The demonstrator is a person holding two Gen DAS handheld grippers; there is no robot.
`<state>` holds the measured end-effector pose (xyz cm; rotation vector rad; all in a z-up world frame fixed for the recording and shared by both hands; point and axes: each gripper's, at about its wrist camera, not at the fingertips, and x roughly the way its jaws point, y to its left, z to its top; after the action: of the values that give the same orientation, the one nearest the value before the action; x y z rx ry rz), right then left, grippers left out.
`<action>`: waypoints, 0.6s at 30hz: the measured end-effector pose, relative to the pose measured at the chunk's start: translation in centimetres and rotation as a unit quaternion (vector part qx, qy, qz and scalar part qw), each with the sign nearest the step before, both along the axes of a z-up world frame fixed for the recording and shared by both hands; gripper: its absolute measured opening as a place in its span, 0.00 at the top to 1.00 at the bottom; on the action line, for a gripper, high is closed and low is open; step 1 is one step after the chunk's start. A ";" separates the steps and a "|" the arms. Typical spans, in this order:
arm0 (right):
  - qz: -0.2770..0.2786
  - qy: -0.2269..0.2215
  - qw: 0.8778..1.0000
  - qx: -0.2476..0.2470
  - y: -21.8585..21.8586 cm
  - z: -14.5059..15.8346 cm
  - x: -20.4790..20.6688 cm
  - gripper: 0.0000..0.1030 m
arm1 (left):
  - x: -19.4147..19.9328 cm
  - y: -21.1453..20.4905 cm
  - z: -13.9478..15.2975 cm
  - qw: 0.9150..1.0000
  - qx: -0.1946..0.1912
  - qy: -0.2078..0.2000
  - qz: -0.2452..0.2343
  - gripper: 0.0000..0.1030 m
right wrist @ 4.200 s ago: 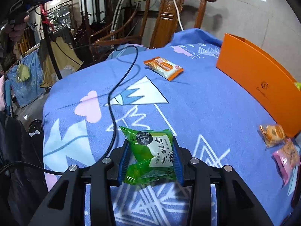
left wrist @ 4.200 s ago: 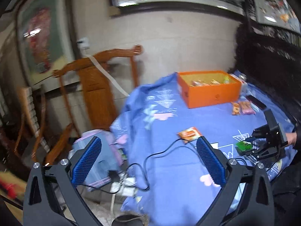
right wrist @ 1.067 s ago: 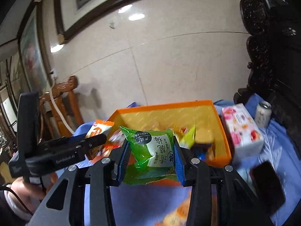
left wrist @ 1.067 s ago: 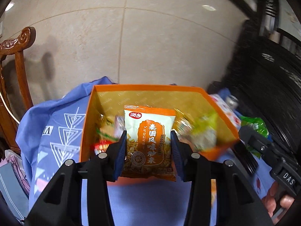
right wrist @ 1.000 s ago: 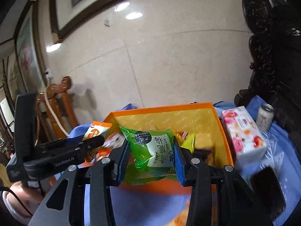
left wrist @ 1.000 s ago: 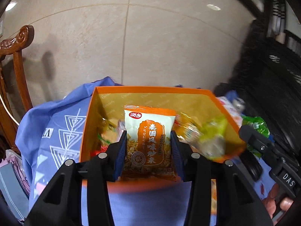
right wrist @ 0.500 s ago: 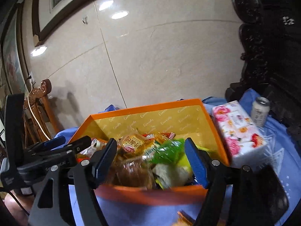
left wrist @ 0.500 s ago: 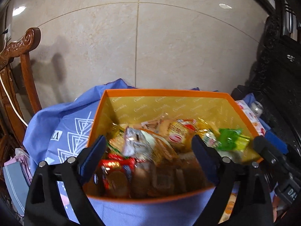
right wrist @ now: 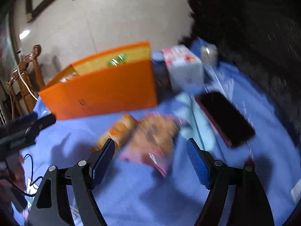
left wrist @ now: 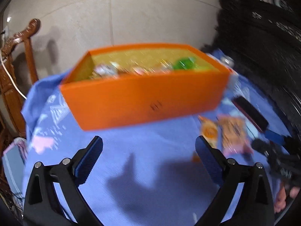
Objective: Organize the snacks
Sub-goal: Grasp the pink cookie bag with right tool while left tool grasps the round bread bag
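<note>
Blue cloth (left wrist: 143, 150) covers the table, patterned, creased at the far left. On it, far centre: orange box (left wrist: 146, 101), open top, already holding a heap of snacks (left wrist: 131, 68), a green packet (left wrist: 185, 64) among them. To its right a white tissue box (right wrist: 183, 67), then a dark phone (right wrist: 225, 116) lying flat.

Still loose on the cloth: two packets, near side of the box, toward the right. The pink packet (right wrist: 154, 137) is the larger; the small orange packet (right wrist: 118, 131) lies touching its left edge. Blur hides their print.

My right tongs (right wrist: 150, 160): jaws have just been opening, now wide, nothing between the pads. The pink packet lies straight ahead of them, just beyond the tips, long axis running near-to-far, tilted to the right at its far end.

My left tongs (left wrist: 148, 160): also just opened, very wide, empty, over bare cloth. Both packets sit off to their right.

Judgement: right hand is nearer; pink packet next.
</note>
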<state>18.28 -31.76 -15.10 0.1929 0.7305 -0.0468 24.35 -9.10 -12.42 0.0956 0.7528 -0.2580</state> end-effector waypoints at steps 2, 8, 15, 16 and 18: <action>-0.019 0.013 1.000 0.009 -0.7 -0.7 0.4 0.23 | -0.9 -0.8 -0.9 1.000 0.003 0.013 -0.012 0.06; -0.054 0.036 0.997 0.042 -1.3 -2.1 2.7 0.23 | -1.7 -1.1 -2.6 0.999 -0.019 0.043 -0.006 0.06; -0.064 0.056 0.996 0.032 0.2 -3.9 6.2 0.22 | -0.9 0.1 -3.2 0.998 -0.015 0.062 0.015 0.06; -0.064 0.054 0.996 0.026 0.3 -3.9 6.3 0.22 | -0.9 0.2 -3.3 0.998 -0.013 0.062 0.016 0.06; -0.061 0.056 0.997 0.008 0.8 -4.0 6.6 0.22 | -0.8 0.2 -3.5 0.998 -0.009 0.063 0.016 0.06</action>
<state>24.88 -30.99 -19.09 0.2527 0.8298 -0.1694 23.55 -8.85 -15.90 0.0502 0.8760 -0.2413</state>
